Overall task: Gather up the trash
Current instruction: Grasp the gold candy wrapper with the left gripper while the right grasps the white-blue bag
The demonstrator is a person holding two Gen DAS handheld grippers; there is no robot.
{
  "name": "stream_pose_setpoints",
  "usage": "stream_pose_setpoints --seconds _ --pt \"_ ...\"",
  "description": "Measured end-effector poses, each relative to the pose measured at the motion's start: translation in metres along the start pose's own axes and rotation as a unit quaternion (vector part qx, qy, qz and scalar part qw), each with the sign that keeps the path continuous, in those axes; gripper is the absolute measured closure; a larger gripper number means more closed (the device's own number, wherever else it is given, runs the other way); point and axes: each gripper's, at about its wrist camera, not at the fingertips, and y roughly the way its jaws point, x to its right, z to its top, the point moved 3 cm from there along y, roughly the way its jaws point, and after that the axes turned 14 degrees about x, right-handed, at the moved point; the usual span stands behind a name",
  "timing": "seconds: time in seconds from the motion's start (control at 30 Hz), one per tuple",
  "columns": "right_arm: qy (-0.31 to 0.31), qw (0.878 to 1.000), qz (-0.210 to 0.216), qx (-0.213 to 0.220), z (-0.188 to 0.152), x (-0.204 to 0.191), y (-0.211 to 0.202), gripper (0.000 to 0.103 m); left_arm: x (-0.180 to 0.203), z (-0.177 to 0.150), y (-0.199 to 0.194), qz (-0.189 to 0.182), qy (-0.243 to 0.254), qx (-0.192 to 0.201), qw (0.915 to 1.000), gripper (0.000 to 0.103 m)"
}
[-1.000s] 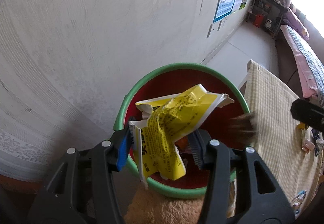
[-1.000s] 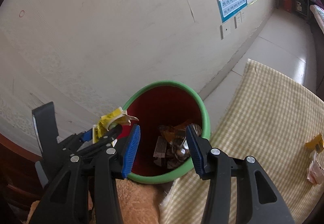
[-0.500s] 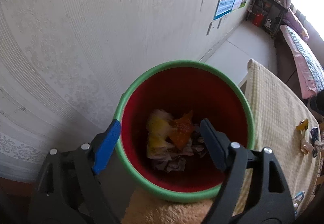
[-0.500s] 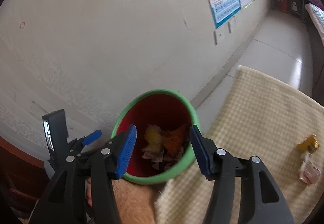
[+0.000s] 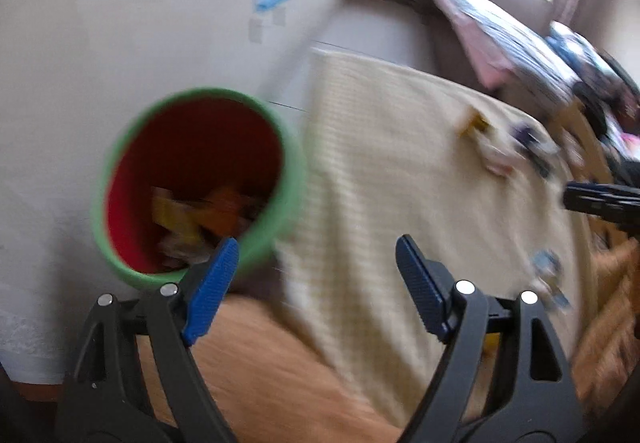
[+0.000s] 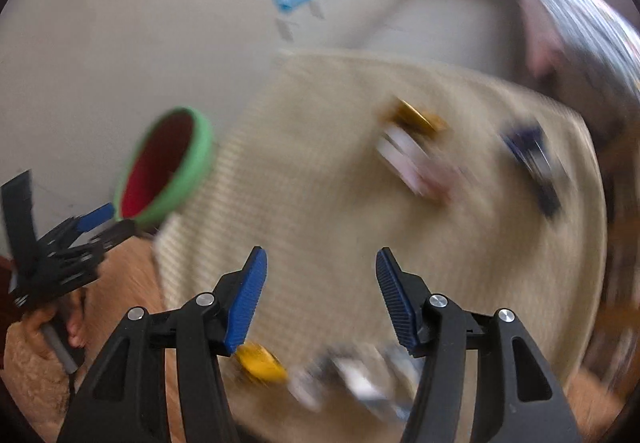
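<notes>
Trash is what I'm after, and both pairs of tongs are empty for it. My left tongs (image 5: 316, 263) stand spread wide, nothing between the blue pads, with the green-rimmed bin (image 5: 288, 179) just beyond the left pad at about ten o'clock; yellow and orange wrappers (image 5: 192, 211) already lie in its red well. My right tongs (image 6: 318, 283) are likewise spread and bare, hanging over the checked cloth on the bench (image 6: 320, 195).

Outward from the right tongs, a yellow scrap (image 6: 260, 363) sits close at seven o'clock, pale litter (image 6: 360, 383) at six, and further off at one o'clock a gold piece (image 6: 416, 117) touches a white-pink wrapper (image 6: 416, 167), with a dark packet (image 6: 532, 159) at two.

Both views are smeared, so my worry is aim: closing on a blurred target could pinch the cloth instead and drag it, scattering litter. The bin sits right at the bench edge, and a careless left swing could knock it over.
</notes>
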Motion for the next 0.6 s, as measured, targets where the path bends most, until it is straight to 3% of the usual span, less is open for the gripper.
stream_pose_setpoints --seconds 0.17,0.2,0.27,0.43,0.5,0.53,0.57,0.6 --pt "0.037 0.997 -0.029 -0.068 -0.057 0.041 -0.011 0.045 0.062 -0.027 -0.001 -0.083 0.049 -0.039 0.9946 0.025" --pt "0.037 0.996 -0.027 -0.079 -0.065 0.040 -0.011 0.035 0.074 -0.034 -0.001 -0.097 0.066 -0.050 0.9919 0.025" --pt "0.021 0.994 -0.030 -0.100 -0.074 0.035 -0.003 0.029 0.092 -0.045 0.000 -0.116 0.091 -0.069 0.9867 0.025" --pt "-0.012 0.987 -0.050 -0.152 -0.096 0.029 0.027 0.031 0.127 -0.080 0.014 -0.133 0.165 -0.136 0.9677 0.025" --pt "-0.015 0.986 -0.054 -0.154 -0.098 0.029 0.032 0.054 0.133 -0.095 0.028 -0.127 0.180 -0.165 0.9613 0.025" --pt "-0.010 0.988 -0.055 -0.147 -0.096 0.031 0.031 0.059 0.135 -0.100 0.033 -0.128 0.182 -0.175 0.9592 0.026" --pt "0.002 0.990 -0.049 -0.134 -0.093 0.033 0.027 0.079 0.137 -0.105 0.038 -0.133 0.180 -0.187 0.9565 0.029" --pt "0.022 0.992 -0.041 -0.121 -0.087 0.037 0.025 0.082 0.138 -0.109 0.044 -0.134 0.178 -0.199 0.9544 0.033"
